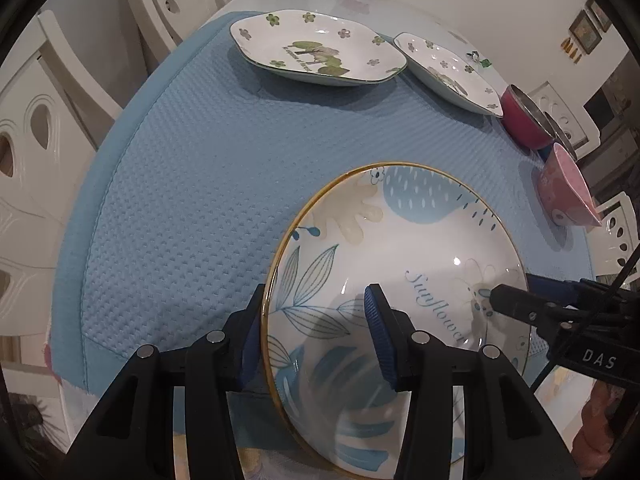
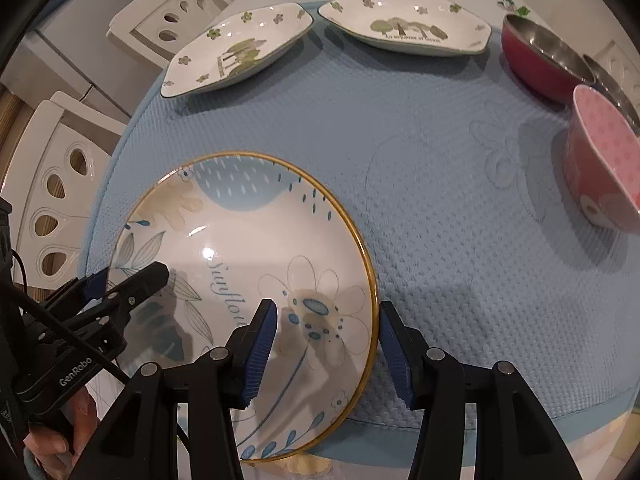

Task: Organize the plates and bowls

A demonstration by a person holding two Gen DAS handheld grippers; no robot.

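A round white plate [image 1: 400, 240] [image 2: 248, 240] with a gold rim, blue leaves and the word "Sunflower" sits at the near edge of the blue mat [image 1: 200, 180], reaching past that edge. My left gripper [image 1: 316, 340] straddles its left rim, one pad outside and one on the inner face, shut on it. My right gripper [image 2: 326, 348] grips the right rim the same way. Each gripper also shows in the other's view: the right gripper [image 1: 516, 304] and the left gripper [image 2: 148, 276].
Two squarish plates with green flowers [image 2: 236, 48] [image 2: 404, 24] lie at the far side of the mat. A red bowl with a metal inside [image 2: 540, 56] and a pink dotted bowl [image 2: 604, 168] stand at the right. White chairs [image 2: 60, 192] line the left side.
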